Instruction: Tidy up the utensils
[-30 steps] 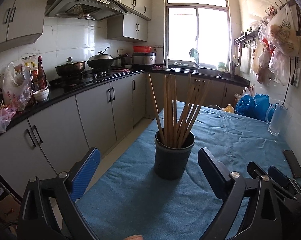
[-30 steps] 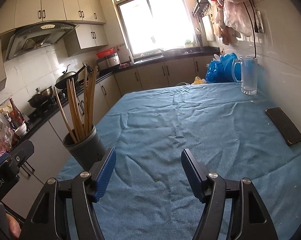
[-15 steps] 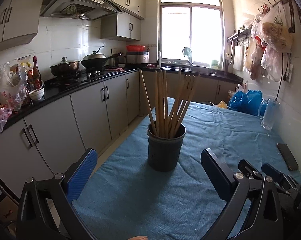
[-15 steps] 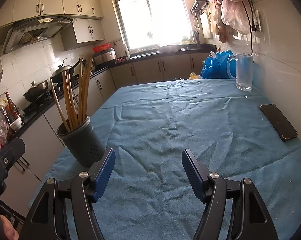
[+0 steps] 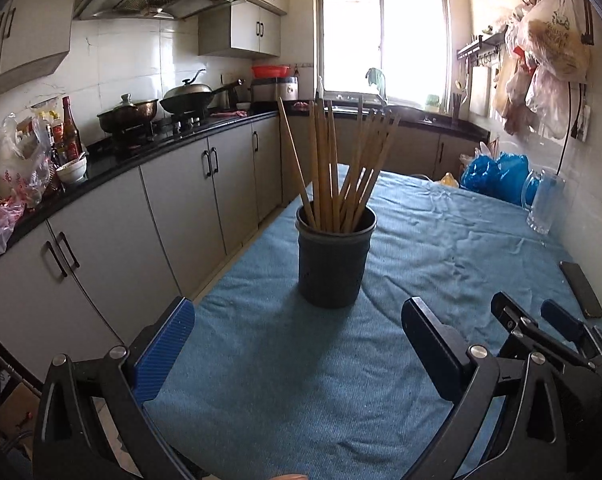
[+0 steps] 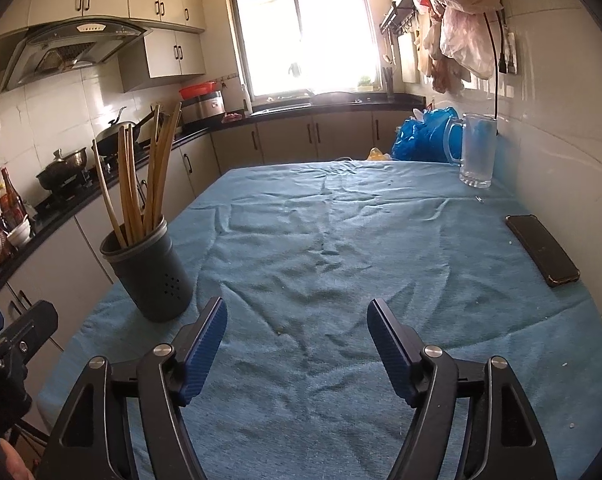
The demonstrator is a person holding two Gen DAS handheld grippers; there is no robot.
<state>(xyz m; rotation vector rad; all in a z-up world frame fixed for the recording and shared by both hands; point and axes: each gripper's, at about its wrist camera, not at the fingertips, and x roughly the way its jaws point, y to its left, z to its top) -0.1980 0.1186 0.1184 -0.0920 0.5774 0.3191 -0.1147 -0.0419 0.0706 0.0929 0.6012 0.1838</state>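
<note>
Showing holder (image 6: 151, 268) perforations, right view only

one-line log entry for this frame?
left gripper: open, empty | right gripper: open, empty | chopsticks: upright in holder | cloth

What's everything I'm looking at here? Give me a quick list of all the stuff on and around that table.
chopsticks: a bundle, wooden tan, standing in the holder
holder: one, dark grey, on the table's left part
tablecloth: one, blue, covering the table
phone: one, black, flat near the right edge
glass mug: one, clear, far right corner
plastic bags: blue, behind the table's far end
pots: two, dark, on the stove at left
left gripper: one, black with blue pads, open
right gripper: one, black with blue pads, open
</note>
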